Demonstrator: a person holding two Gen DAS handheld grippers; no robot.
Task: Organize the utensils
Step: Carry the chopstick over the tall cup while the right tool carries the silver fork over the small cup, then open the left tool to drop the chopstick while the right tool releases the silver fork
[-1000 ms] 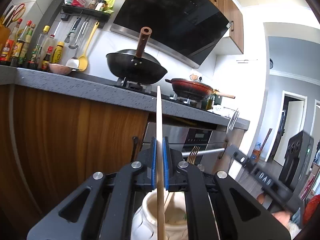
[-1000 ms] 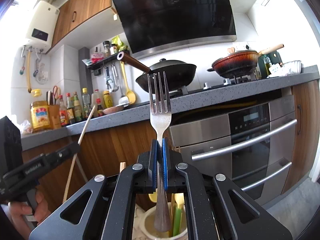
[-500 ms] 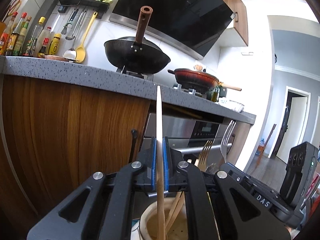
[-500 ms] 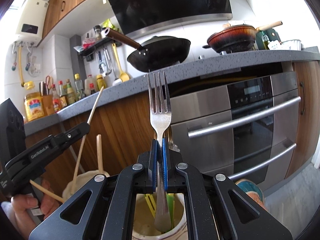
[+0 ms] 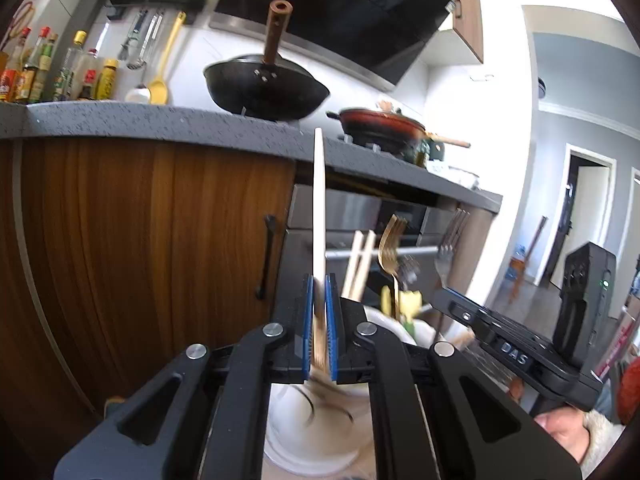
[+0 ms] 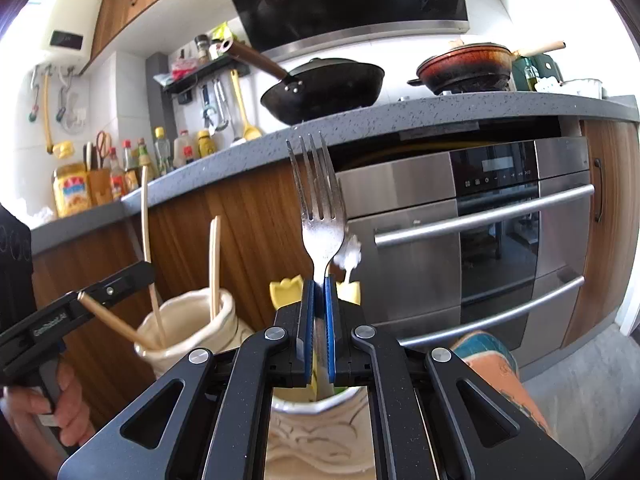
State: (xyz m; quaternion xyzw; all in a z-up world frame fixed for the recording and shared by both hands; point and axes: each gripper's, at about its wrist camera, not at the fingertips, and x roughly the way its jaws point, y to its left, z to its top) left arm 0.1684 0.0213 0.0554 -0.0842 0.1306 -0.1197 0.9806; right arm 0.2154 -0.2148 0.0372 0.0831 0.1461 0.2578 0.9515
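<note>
Both claws clamped on utensils over cream holders

Left gripper pinches a chopstick pointing to 12 o'clock, holder at 6; right gripper grips a steel fork, tines at 12, jar at 6.

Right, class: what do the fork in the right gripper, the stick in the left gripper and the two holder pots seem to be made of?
Fork: polished metal, probably steel; silvery, reflective, slightly spotted.
Chopstick: pale wood or bamboo, matte; plastic is possible.
Left pot and right pot: glazed ceramic, by the cream gloss and moulded relief.
</note>
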